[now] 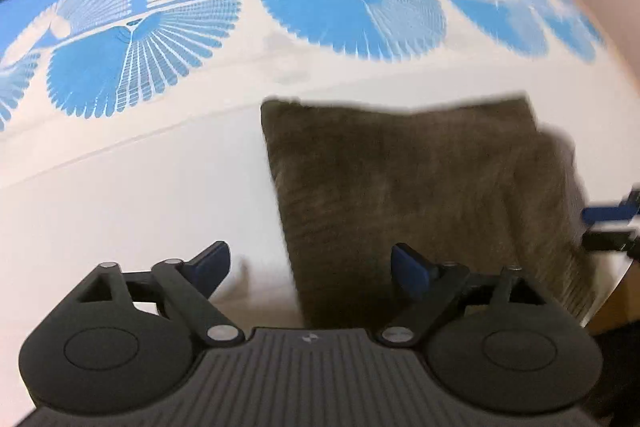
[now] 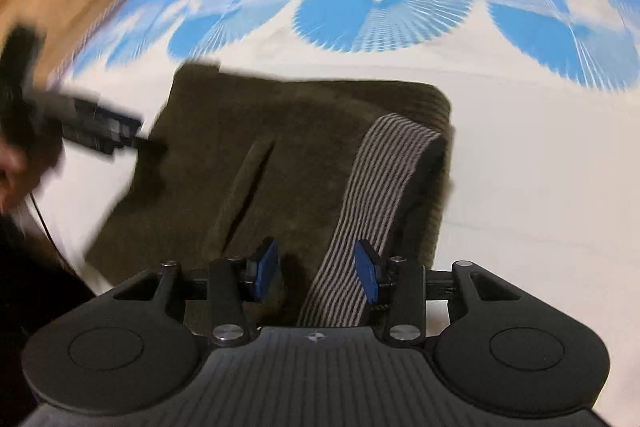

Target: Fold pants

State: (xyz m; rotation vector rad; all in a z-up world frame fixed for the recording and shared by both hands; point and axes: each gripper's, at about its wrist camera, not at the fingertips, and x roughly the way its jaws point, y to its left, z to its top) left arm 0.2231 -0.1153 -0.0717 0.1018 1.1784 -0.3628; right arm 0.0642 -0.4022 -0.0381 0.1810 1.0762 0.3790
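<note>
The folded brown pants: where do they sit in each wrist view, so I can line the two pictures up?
Left wrist view: the brown pants fill centre right, above the left gripper, whose jaws stand wide with nothing between them.
Right wrist view: they lie centre, their striped waistband running down between the right gripper's pads.
Shared landmark: the blue-and-white fan-patterned sheet beyond the pants.

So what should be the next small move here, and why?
Probably bring the right gripper down and close it on the striped waistband that lies between its fingers, then lay it flat. The brown pants look folded into a neat rectangle on the bedsheet, but this band sticks up. The left gripper is open and holds nothing.
</note>
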